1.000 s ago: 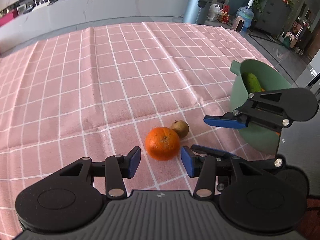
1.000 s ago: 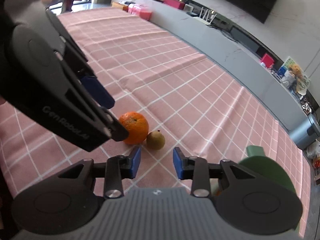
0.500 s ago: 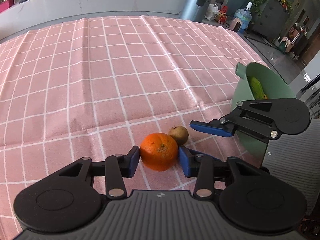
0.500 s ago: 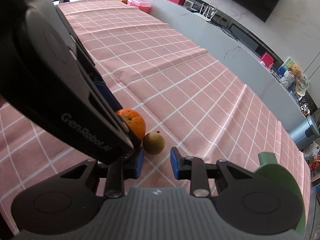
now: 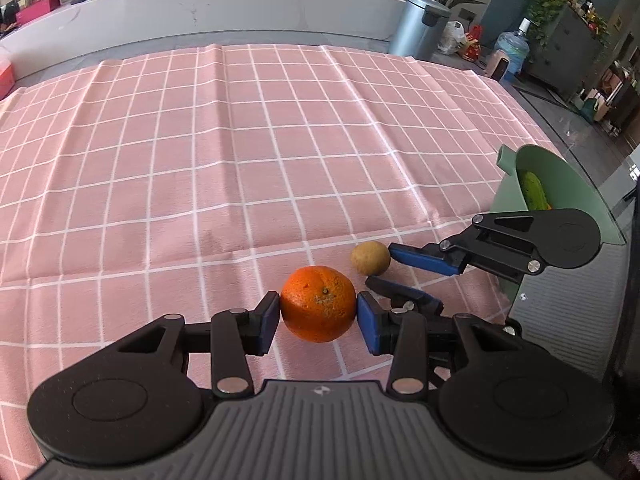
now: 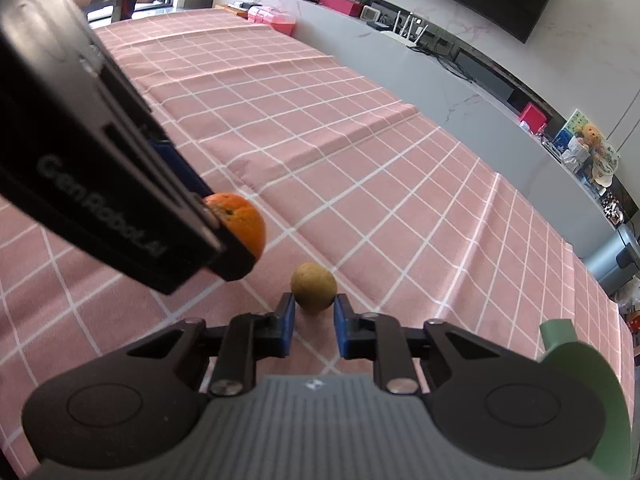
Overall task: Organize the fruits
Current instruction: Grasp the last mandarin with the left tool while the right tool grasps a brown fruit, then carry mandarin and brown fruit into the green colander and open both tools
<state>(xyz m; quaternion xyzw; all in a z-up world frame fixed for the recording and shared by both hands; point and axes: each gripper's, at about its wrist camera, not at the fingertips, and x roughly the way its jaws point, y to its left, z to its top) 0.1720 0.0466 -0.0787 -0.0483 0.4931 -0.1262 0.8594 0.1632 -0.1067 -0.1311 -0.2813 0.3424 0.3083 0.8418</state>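
Note:
An orange (image 5: 318, 304) sits between the blue pads of my left gripper (image 5: 316, 320), which is shut on it, one pad pressed to each side. Just right of it lies a small brown round fruit (image 5: 370, 258) on the pink checked cloth. My right gripper (image 6: 314, 320) reaches in from the right, its jaws closing on that brown fruit (image 6: 314, 288) with both pad tips touching its sides. In the right wrist view the orange (image 6: 240, 220) shows partly behind the left gripper's black body.
A green bowl (image 5: 560, 184) stands at the table's right edge with a green cucumber-like piece (image 5: 534, 192) inside. The pink checked cloth (image 5: 240, 140) stretches away to the far edge. A grey bin (image 5: 420, 24) and a low white counter lie beyond the table.
My left gripper's pads closed in from either side of the orange until they touched it. The right gripper slid forward to the brown fruit and narrowed its jaws around it.

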